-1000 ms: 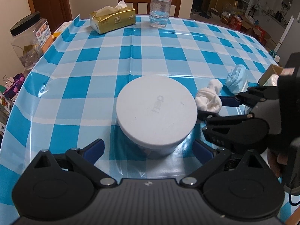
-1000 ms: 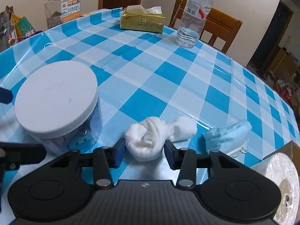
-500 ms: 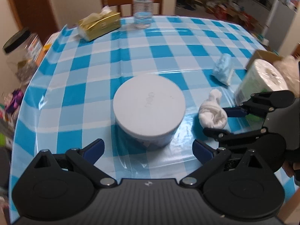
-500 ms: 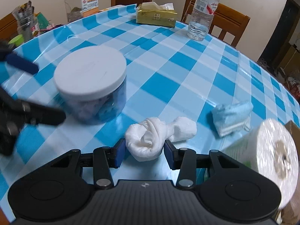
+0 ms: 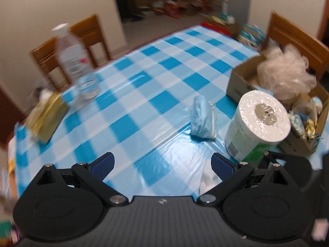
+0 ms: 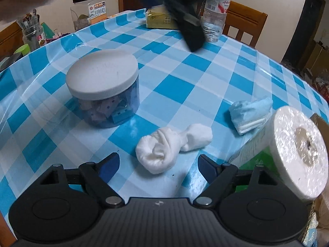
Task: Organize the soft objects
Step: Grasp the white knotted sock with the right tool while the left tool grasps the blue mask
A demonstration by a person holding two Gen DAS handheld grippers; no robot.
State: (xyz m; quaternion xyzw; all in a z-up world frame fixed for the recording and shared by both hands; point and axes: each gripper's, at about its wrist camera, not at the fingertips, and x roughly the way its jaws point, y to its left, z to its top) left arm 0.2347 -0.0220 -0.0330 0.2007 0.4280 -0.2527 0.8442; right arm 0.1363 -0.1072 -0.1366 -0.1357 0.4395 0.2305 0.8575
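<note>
1. Right gripper (image 6: 158, 161): the jaws have just been opening and stand wide apart. The rolled white sock (image 6: 164, 147) lies on the tablecloth between and just ahead of the blue pads (image 6: 110, 162); neither pad touches it.
2. Left gripper (image 5: 162, 161): the jaws stand wide apart with only tablecloth between them. The left wrist view is blurred. A white corner of the sock shows just beside its right pad (image 5: 223, 164); contact cannot be determined.
3. Sock position: on the blue-checked tablecloth (image 6: 185, 78), between the white-lidded jar (image 6: 103, 86) on its left and the wrapped paper roll (image 6: 296, 150) on its right.
4. Blue face mask (image 6: 249, 113): folded, lying flat beyond the sock, just beside the paper roll.
5. Cardboard box (image 5: 242, 82): behind the paper roll at the table's right edge, holding a crumpled clear plastic bag (image 5: 285, 74) and other small items.
6. Far side of the table: a yellow tissue pack (image 5: 46, 119) and a water bottle (image 6: 214, 18), near each other. A wooden chair (image 6: 246, 22) stands behind the bottle.
</note>
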